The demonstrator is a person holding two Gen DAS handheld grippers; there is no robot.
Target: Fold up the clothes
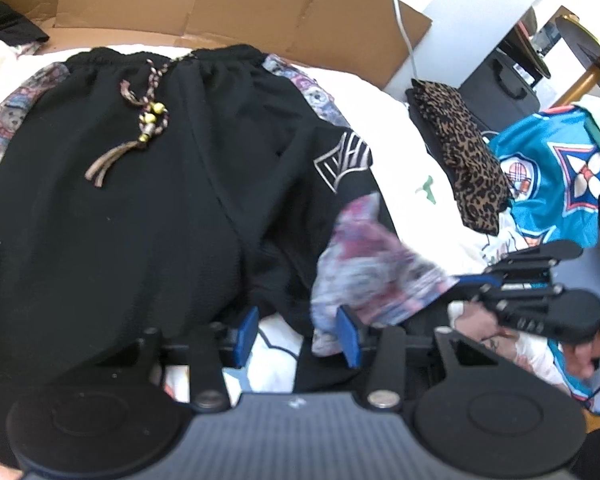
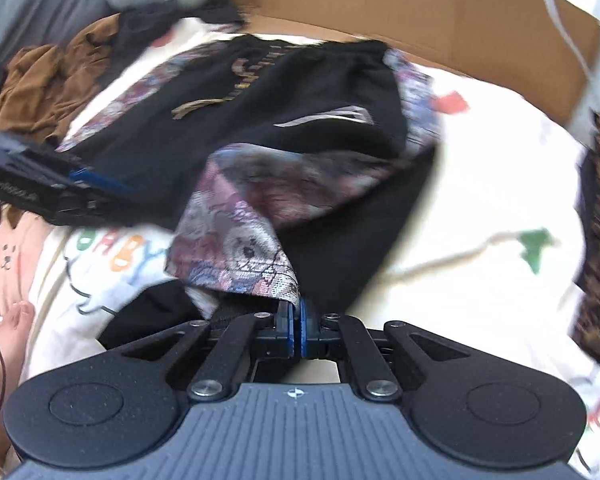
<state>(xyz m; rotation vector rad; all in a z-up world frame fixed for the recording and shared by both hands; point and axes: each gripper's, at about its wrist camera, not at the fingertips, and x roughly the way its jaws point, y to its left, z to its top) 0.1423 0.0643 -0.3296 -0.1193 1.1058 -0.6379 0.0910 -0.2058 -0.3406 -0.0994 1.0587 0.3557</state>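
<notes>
Your right claw (image 2: 296,326) is clamped on the black shorts (image 1: 140,184) at a patterned hem, lifted low; your left claw (image 1: 296,336) stands apart beside it.

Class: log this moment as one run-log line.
task: fold clothes | left gripper: open, over shorts | right gripper: shut on shorts hem | leg partly folded

The shorts (image 1: 140,200) are black with teddy-bear picture sides. Right of the shorts lie a brown spotty cloth (image 1: 464,152) and a bright blue shirt (image 1: 556,176).
</notes>
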